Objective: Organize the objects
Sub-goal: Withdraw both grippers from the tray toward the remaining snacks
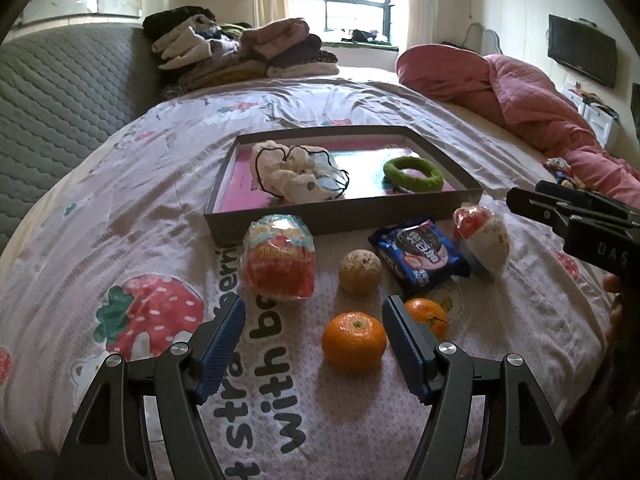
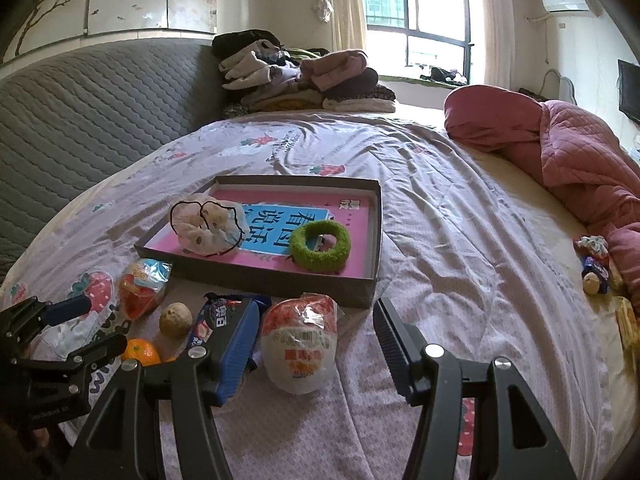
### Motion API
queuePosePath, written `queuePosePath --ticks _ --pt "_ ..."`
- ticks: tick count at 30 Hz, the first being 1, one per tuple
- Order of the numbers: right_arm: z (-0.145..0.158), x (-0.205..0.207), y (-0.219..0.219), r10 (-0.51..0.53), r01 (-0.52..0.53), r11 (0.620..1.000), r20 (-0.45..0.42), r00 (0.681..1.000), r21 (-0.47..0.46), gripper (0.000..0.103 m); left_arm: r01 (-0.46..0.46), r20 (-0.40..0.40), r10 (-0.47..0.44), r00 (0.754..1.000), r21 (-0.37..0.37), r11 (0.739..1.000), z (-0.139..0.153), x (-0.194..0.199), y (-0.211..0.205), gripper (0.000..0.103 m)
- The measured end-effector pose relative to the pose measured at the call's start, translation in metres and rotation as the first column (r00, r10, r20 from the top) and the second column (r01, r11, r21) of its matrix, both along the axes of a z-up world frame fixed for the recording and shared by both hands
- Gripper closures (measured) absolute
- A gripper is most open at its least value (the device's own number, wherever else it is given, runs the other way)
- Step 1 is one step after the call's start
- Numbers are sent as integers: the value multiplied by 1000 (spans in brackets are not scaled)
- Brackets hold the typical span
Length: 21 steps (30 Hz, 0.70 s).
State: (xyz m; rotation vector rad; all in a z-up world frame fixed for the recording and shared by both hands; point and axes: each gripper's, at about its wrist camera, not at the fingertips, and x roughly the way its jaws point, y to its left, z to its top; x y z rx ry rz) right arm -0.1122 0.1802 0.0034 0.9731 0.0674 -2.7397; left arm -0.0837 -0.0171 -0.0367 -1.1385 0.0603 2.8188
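Left gripper (image 1: 314,344) fingers spread wide, empty, hovering above a mandarin orange (image 1: 354,341), right gripper (image 2: 316,350) fingers parted around a wrapped bun (image 2: 300,346), not pressing it.

Left hand-held gripper (image 1: 314,340): two black angular arms, each with triangular cut-outs, joined by round silver screws at the pivots. Fingers (image 1: 222,354) were faced with ribbed blue pads. Right hand-held gripper (image 2: 314,354): same build, black linkage arms, silver screws, ribbed pads, the left one bright blue, the right one darker in shade. Seen from the left wrist view, its black body bore pale lettering, partly cut off, and small screw heads along the top.
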Motion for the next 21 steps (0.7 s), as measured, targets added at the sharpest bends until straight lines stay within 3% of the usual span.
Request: queuePosePath --ticks 21 --pt "-14 13 -4 10 -10 1000 34 999 17 43 17 51 -18 999 13 1000 -12 3 3 31"
